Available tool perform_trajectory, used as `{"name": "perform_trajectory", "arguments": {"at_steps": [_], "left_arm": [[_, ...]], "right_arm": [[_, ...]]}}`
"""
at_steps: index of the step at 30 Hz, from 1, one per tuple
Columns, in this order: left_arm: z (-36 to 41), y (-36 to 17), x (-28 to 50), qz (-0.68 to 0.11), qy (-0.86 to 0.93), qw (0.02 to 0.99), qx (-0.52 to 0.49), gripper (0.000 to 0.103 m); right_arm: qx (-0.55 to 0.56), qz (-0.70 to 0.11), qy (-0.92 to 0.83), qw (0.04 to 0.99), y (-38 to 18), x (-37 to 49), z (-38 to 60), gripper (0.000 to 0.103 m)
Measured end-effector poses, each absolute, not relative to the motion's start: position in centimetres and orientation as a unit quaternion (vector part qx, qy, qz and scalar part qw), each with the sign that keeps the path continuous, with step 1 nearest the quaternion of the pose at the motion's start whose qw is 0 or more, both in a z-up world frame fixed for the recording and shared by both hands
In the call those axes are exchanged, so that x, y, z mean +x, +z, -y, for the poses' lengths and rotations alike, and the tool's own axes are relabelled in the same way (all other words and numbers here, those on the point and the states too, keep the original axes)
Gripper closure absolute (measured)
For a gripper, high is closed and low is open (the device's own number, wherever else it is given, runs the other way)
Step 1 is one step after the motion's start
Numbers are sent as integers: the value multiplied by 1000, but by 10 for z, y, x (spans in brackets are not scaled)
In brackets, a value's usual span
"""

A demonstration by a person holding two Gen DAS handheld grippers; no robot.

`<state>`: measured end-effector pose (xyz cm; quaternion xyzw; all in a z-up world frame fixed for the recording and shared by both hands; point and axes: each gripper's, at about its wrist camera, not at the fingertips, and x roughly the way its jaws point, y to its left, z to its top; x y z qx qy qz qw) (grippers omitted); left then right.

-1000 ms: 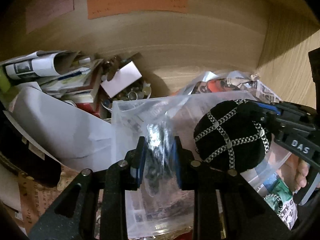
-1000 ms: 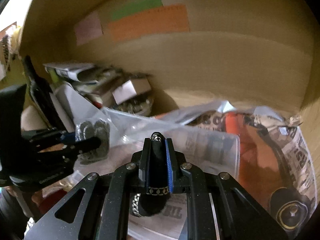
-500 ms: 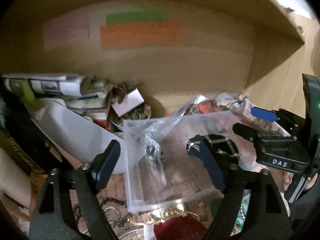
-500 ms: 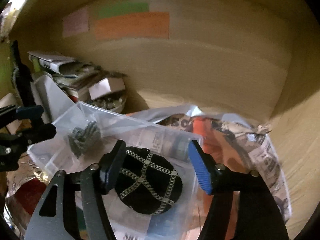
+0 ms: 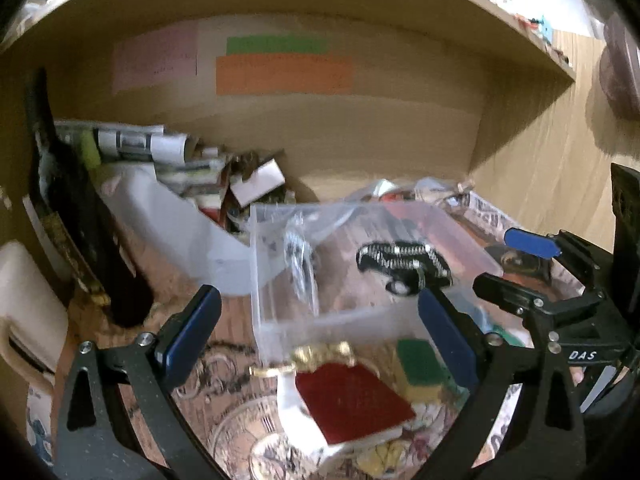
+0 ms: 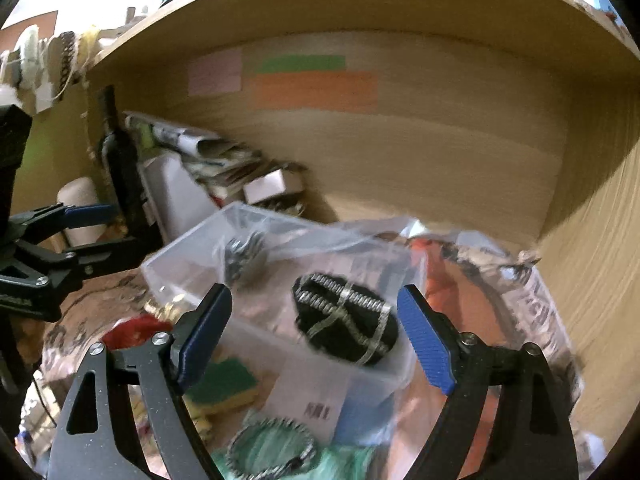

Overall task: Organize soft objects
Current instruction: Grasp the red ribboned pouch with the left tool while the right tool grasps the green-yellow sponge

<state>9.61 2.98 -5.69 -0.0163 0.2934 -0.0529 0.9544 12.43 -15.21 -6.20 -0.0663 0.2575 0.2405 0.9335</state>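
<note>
Lying in the clear plastic box at mid-frame, the black chain-wrapped pouch touches neither tool. The right gripper and left gripper (both lower frame) have just been opening; jaws spread wide, nothing gripped between them.

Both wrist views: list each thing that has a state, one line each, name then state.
left gripper: open, holding nothing; jaws have just been opening.
right gripper: open, holding nothing; jaws have just been opening.
black chained pouch: released, lying in the bin.
clear plastic bin: lidless.
small clear bag: released, inside the bin.
</note>
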Motion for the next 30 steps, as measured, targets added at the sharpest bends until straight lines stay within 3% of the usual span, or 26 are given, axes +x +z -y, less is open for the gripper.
{"name": "perform_trajectory", "arguments": {"at_steps": [7, 9, 11, 17, 24, 30], "left_arm": [[-38, -93, 91, -341, -54, 938, -40, 3], [-39, -100, 89, -347, -53, 935, -44, 10], [-38, -105, 88, -356, -60, 932, -43, 26], [-33, -111, 85, -365, -79, 927, -44, 38], [-31, -128, 92, -388, -86, 916, -51, 40], [-26, -128, 97, -387, -92, 916, -48, 56]], "right_arm": [[-47, -306, 274, 911, -94, 112, 142, 20], [-41, -325, 285, 901, -104, 113, 137, 20], [-40, -341, 294, 892, -112, 114, 130, 20], [-31, -368, 316, 874, -128, 116, 118, 21], [-24, -385, 326, 863, -137, 119, 115, 54], [-21, -377, 327, 866, -137, 117, 117, 58]]}}
